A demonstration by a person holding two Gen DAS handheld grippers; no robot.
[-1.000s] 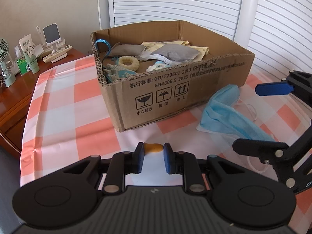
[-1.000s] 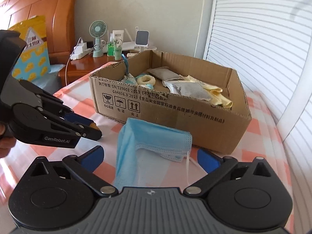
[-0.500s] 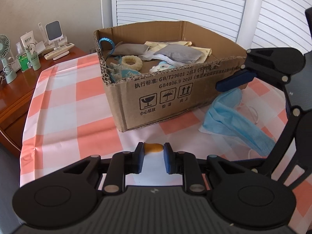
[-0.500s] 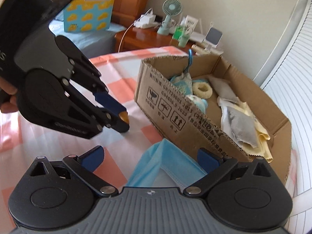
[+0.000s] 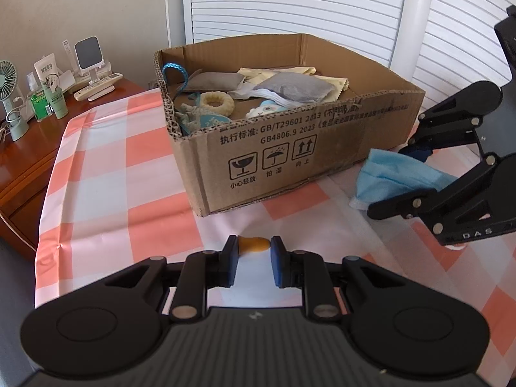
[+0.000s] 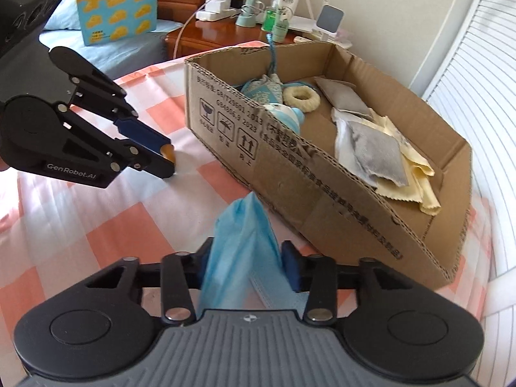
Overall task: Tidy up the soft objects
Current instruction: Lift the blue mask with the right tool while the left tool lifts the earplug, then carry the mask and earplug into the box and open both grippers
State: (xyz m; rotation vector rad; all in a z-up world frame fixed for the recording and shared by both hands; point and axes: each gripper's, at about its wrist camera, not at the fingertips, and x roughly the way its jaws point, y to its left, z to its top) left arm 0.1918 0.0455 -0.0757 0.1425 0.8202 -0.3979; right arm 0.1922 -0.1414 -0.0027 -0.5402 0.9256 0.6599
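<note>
Soft items partly gathered in cardboard box, partly outside it

Checked tablecloth, orange and white, spread under everything

Cardboard box open-topped, standing on tablecloth, printed handling symbols on near wall

Inside box, seen from right wrist view: yellow cloths at far end; two grey pouches, the larger lying on the yellow cloths; blue-and-white plush toy against near wall; cream ring just beside it; teal patterned fabric piece with blue cord rising over box rim

Blue face mask outside box, on tablecloth just beside near wall, bunched, one end lifted

Right gripper closed on face mask, blue pads pressing both sides of the fabric; same grip visible from left wrist view, mask between its fingers

Left gripper narrowed onto small orange object, pads touching its two ends; object too small to identify; held low over tablecloth, well short of box

Side table, wooden, left of tablecloth, carrying small green fan, green bottles, phone stand and remote

Yellow printed carton behind left gripper in right wrist view
</note>
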